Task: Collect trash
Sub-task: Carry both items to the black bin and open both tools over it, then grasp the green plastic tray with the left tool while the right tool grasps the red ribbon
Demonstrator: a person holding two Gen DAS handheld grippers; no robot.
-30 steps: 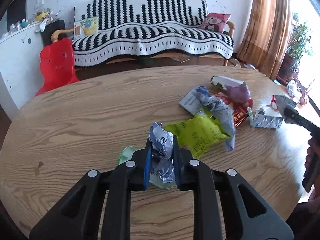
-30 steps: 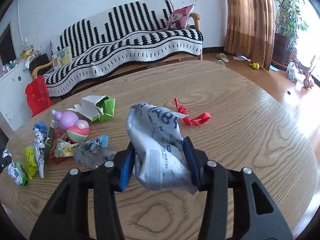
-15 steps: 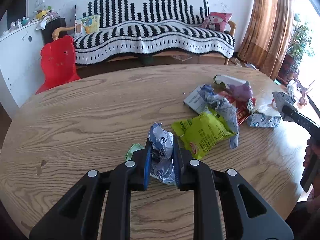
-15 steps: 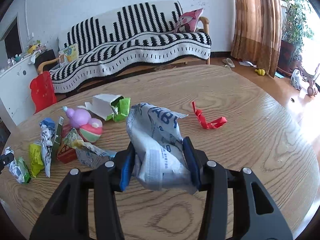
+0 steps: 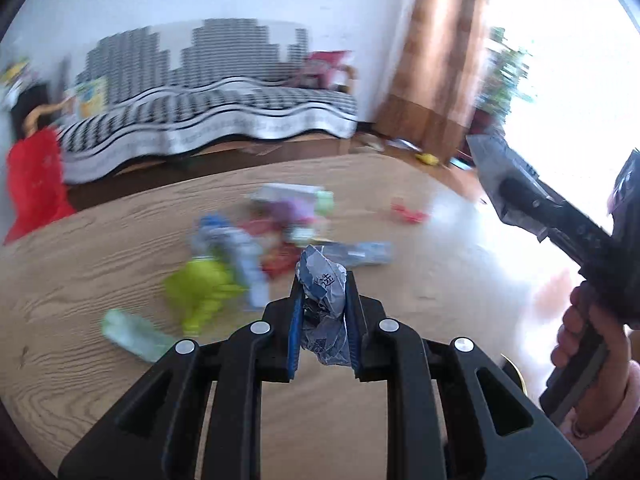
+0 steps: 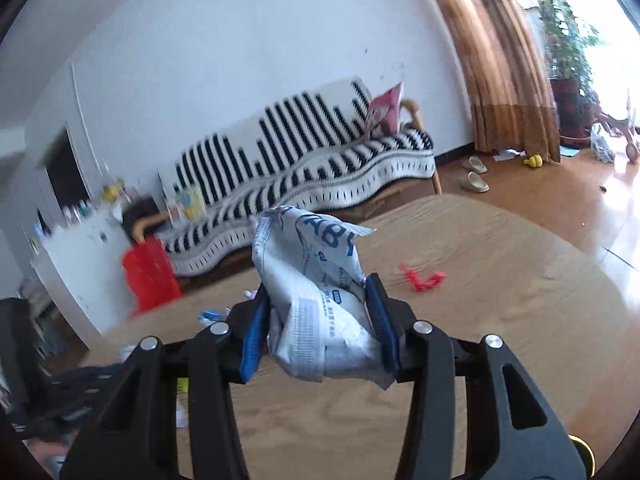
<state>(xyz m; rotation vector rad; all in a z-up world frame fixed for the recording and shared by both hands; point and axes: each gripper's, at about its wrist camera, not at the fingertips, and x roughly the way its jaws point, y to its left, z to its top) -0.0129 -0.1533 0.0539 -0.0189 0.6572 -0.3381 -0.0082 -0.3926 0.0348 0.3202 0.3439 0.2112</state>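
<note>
My left gripper (image 5: 323, 300) is shut on a crumpled silver-blue wrapper (image 5: 323, 292), held above the round wooden table (image 5: 100, 248). Beyond it lies a blurred heap of trash: a lime-green packet (image 5: 200, 292), a pale green scrap (image 5: 132, 334), a blue-grey wrapper (image 5: 236, 248) and a red ribbon (image 5: 408, 212). My right gripper (image 6: 318, 308) is shut on a large white bag with blue print (image 6: 316, 292), raised over the table (image 6: 500, 320). The right gripper also shows at the right of the left wrist view, with a person's hand (image 5: 588, 328) on it.
A black-and-white striped sofa (image 6: 312, 168) with a pink cushion (image 6: 386, 112) stands behind the table. A red plastic chair (image 6: 150, 276) is at the left, brown curtains (image 6: 508, 60) and potted plants at the right. Slippers (image 6: 474, 178) lie on the wooden floor.
Both grippers have risen and swung to the right with their wrappers still held; the views are now motion-blurred. The trash heap has shifted left and lower in the frames.
</note>
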